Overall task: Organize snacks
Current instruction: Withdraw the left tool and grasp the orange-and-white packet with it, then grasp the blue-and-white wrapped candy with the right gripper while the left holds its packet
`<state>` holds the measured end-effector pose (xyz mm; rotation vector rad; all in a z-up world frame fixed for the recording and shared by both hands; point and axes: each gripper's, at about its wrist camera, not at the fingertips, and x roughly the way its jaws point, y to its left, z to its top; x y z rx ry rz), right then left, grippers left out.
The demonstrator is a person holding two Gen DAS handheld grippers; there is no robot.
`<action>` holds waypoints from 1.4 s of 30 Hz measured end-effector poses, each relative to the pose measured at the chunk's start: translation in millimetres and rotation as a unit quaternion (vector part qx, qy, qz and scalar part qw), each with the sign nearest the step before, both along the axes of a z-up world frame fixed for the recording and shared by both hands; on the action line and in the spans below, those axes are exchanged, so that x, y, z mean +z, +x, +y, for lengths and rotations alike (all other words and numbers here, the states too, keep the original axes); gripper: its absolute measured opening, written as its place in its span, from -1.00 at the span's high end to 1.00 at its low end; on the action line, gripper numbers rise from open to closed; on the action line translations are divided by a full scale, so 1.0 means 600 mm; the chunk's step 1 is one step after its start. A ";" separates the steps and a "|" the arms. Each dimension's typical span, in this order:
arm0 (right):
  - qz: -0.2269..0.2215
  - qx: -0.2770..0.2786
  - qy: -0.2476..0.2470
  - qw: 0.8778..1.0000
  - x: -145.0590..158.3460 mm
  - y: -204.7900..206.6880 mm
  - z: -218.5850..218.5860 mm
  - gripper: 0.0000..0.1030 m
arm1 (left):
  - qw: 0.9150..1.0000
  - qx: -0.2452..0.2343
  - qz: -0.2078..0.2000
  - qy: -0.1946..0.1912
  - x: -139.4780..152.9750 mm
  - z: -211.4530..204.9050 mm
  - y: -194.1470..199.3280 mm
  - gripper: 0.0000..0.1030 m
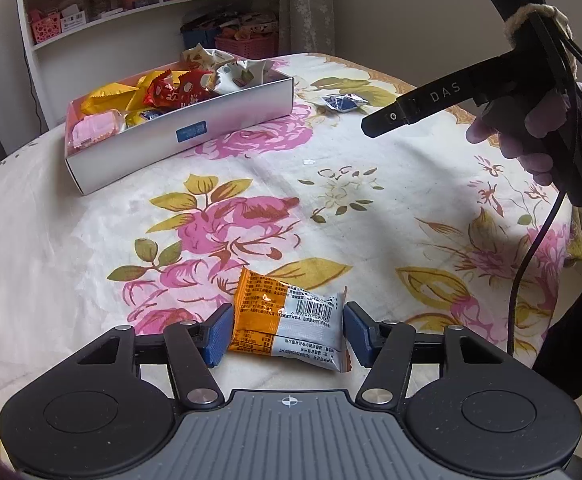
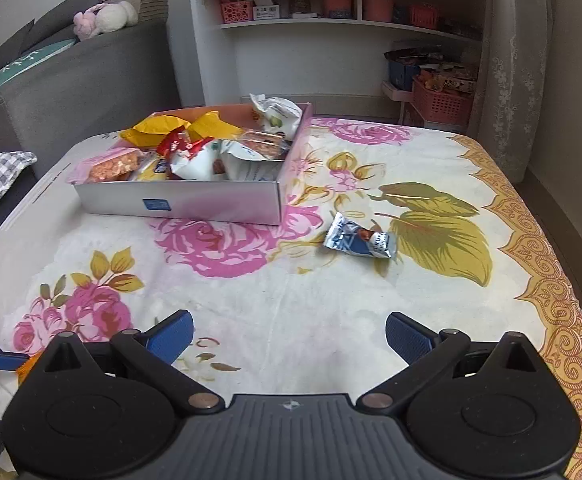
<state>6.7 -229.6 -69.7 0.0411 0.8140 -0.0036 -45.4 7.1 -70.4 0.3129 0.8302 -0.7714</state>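
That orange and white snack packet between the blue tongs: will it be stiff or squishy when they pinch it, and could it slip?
The orange and white crinkly plastic snack packet looks puffy, so it will probably give and crumple rather than stay stiff. Its glossy film might slip, though the left tongs' ribbed blue pads should help. It looks light and flat, unlikely to roll.

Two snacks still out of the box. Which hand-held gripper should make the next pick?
Left. The left hand-held gripper already brackets the orange-and-white snack packet. The right hand-held gripper hangs open, well short of the blue wrapper.
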 end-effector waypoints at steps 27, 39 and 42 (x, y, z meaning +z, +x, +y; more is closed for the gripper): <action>0.035 -0.034 -0.019 0.999 -0.054 0.137 -0.050 -0.72 | 0.994 0.098 0.038 -0.019 0.014 -0.049 0.148 -0.11; 0.025 -0.031 -0.013 0.999 -0.044 0.160 -0.033 -0.10 | 0.992 0.116 0.043 -0.028 0.021 -0.051 0.170 -0.11; 0.025 -0.024 -0.013 0.999 -0.041 0.159 -0.028 0.08 | 0.992 0.117 0.043 -0.026 0.020 -0.051 0.170 -0.11</action>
